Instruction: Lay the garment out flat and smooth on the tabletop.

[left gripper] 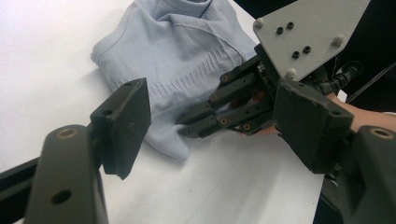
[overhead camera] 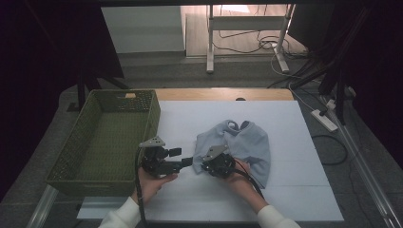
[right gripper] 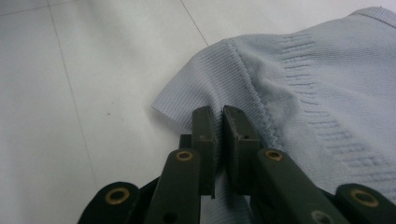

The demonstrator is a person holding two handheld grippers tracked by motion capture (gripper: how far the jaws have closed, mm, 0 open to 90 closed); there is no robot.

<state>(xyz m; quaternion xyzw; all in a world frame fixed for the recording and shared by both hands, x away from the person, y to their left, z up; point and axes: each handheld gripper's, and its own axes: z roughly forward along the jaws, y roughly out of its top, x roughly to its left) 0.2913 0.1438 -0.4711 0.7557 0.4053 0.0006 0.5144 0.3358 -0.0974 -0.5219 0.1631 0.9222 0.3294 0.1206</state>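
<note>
A pale blue knitted top [overhead camera: 240, 145] lies crumpled on the white sheet [overhead camera: 285, 199] that covers the counter [overhead camera: 223, 94], right of the middle and near the person's edge. Its neck opening [overhead camera: 234, 125] faces the far side of the counter, and its long axis runs from that collar back toward the person, leaning a little to the right. A band of ribbed stitching crosses the fabric, plain in the left gripper view. No label, brand or writing can be read on it.

The right tool [overhead camera: 205, 166] sits at the top's near left corner. Its jaws are pinched together on a fold of the hem [right gripper: 219, 123], with the knit caught between the two pads, as the right gripper view shows. From the left gripper view the same tool [left gripper: 184, 126] reaches into the cloth edge.

The left tool [overhead camera: 186, 160] rests just left of the top on the bare sheet, its jaws standing apart with nothing between them and pointing toward the right tool.

A green woven basket [overhead camera: 149, 111] stands at the left of the counter, well apart from the top.
</note>
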